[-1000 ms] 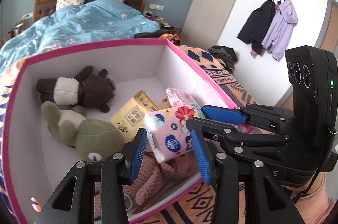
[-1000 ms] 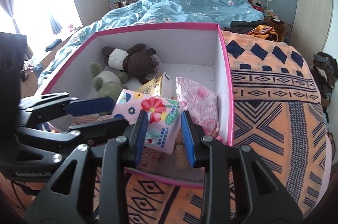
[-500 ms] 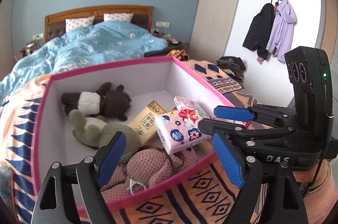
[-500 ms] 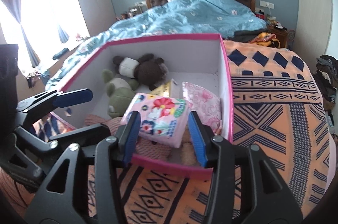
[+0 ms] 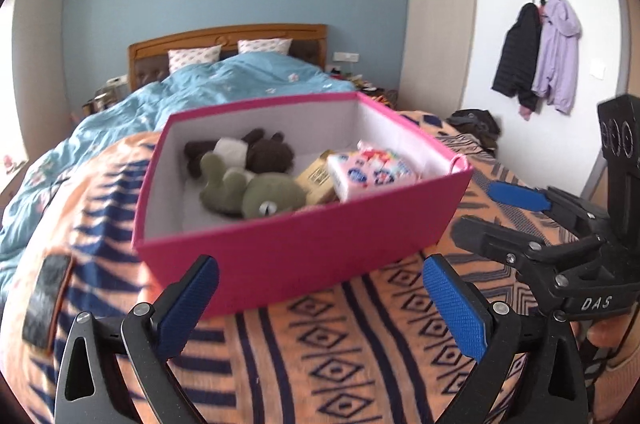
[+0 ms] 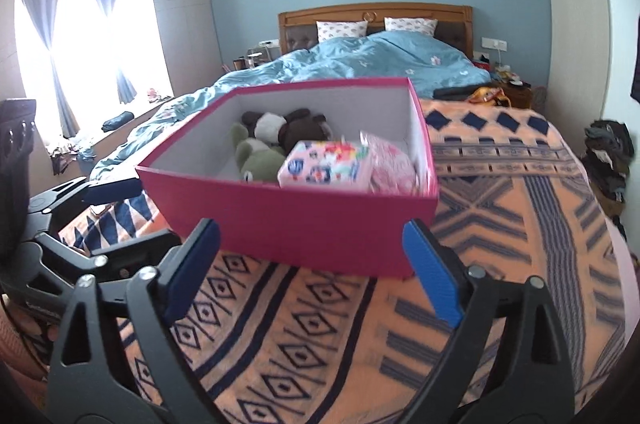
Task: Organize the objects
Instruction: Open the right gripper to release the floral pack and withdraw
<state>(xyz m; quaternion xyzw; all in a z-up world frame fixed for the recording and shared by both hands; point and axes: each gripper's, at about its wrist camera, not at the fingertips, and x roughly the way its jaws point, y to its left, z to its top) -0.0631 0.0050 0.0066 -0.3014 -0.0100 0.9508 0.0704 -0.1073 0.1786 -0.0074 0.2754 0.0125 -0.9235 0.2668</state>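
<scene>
A pink box (image 5: 304, 264) sits on an orange blanket (image 5: 360, 364) with dark blue shapes, at the foot of a bed. The box has no lid on it, and the inside is white. In the box lie soft toys: a brown teddy (image 5: 264, 154) in a white top near the back wall, and a green plush toy (image 5: 260, 198) just in front of it, touching it. Next to the green toy is a yellow-brown carton (image 5: 318, 178), and next to that is a pink tissue pack (image 5: 372, 172) with flowers and blue spots on it. The pack rests on top of the other things, near the right wall of the box. In the right wrist view a pale pink packet (image 6: 390, 164) lies just beside the tissue pack. The left gripper (image 5: 320, 308) hangs in front of the box, above the blanket; its blue pads are far apart and opening, with nothing between them. The right gripper (image 6: 312, 268) is also in front of the box, with its blue pads spread wide and opening, and nothing is between them either. Each gripper shows at the side of the other one's view. Far behind is a blue duvet (image 6: 380, 60) on the bed
</scene>
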